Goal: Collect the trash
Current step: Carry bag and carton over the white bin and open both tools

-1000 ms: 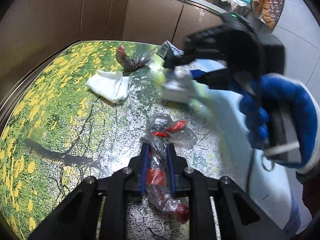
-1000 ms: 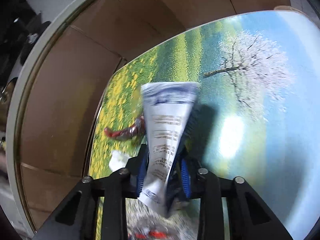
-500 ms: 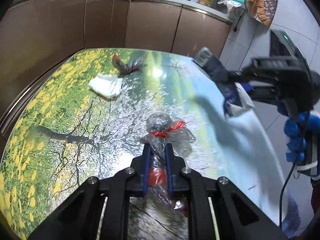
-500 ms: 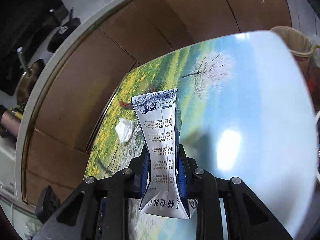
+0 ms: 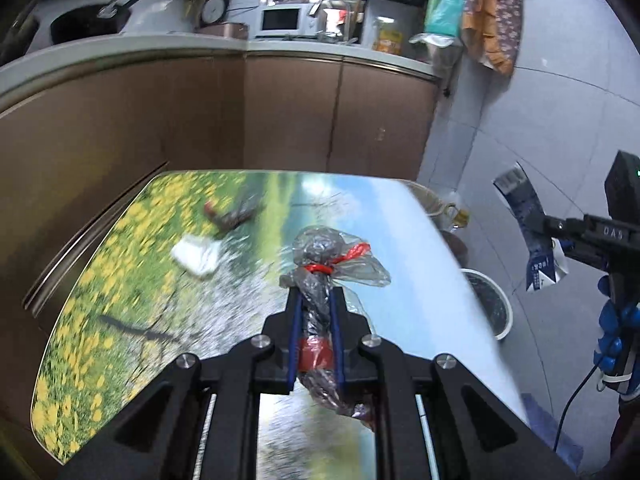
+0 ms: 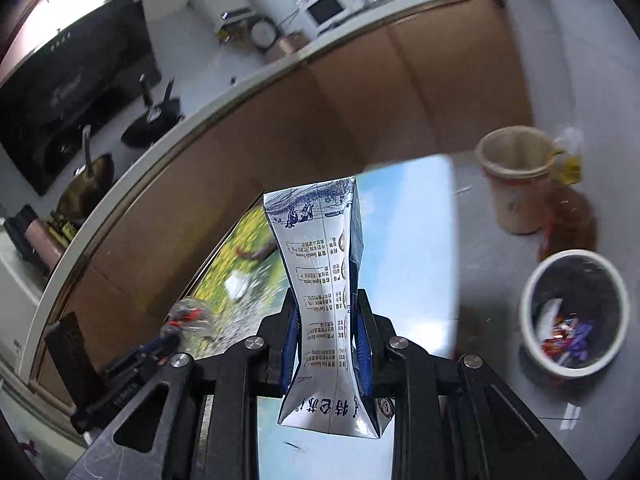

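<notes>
My left gripper (image 5: 316, 300) is shut on a crumpled clear plastic bag (image 5: 332, 256) tied with red string, lifted above the printed table (image 5: 120, 280). My right gripper (image 6: 326, 304) is shut on a squashed blue-and-white milk carton (image 6: 320, 272), held beyond the table's right edge; the carton (image 5: 528, 220) also shows at the right of the left wrist view. A white bin (image 6: 532, 292) with wrappers inside stands on the floor to the right. A white tissue (image 5: 196, 256) and a dark wrapper (image 5: 236, 216) lie on the table.
A beige bucket (image 6: 516, 176) and a brownish bag (image 6: 568, 224) stand on the floor beyond the bin. Brown cabinets (image 5: 280, 112) with a cluttered counter run behind the table. A blue-gloved hand (image 5: 612, 336) holds the right gripper.
Both grippers have risen with their trash. The right one swung right, off the table toward the floor bin, carrying the carton. The left one lifted the bag off the table.
</notes>
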Demonstrator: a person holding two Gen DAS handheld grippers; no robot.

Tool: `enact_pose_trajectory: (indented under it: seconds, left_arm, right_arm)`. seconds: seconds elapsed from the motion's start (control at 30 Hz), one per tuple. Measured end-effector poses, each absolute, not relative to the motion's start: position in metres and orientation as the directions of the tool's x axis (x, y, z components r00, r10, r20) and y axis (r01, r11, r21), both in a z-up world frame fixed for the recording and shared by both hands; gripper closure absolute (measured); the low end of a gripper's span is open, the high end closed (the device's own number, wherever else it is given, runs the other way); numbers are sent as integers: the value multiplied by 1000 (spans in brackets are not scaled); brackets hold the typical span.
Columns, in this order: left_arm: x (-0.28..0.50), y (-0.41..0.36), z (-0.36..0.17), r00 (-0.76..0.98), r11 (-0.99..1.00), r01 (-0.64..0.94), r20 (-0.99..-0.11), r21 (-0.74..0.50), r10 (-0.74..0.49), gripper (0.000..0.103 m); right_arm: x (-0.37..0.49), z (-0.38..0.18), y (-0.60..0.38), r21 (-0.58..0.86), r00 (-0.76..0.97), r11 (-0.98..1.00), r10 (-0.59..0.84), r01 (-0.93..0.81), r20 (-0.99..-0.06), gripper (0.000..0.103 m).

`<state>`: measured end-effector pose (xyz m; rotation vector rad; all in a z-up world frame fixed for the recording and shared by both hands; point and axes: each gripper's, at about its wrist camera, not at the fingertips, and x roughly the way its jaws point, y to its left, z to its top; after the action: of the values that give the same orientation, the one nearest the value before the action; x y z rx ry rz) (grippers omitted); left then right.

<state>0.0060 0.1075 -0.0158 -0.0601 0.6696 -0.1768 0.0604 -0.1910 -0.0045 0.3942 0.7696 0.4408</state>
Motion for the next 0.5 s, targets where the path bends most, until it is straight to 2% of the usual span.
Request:
enact_pose_trajectory:
  seconds: [0.3, 0.5]
  left_arm:
    - [49, -22, -3, 705, 935, 353, -646, -39, -293, 91]
    - [100, -128, -25, 614, 865, 501, -703, -5, -359, 91]
  right_arm:
    - [43, -11, -293, 372, 772, 928, 244, -11, -587, 77]
    - [60, -44, -334, 314, 769, 941, 106, 128, -630, 77]
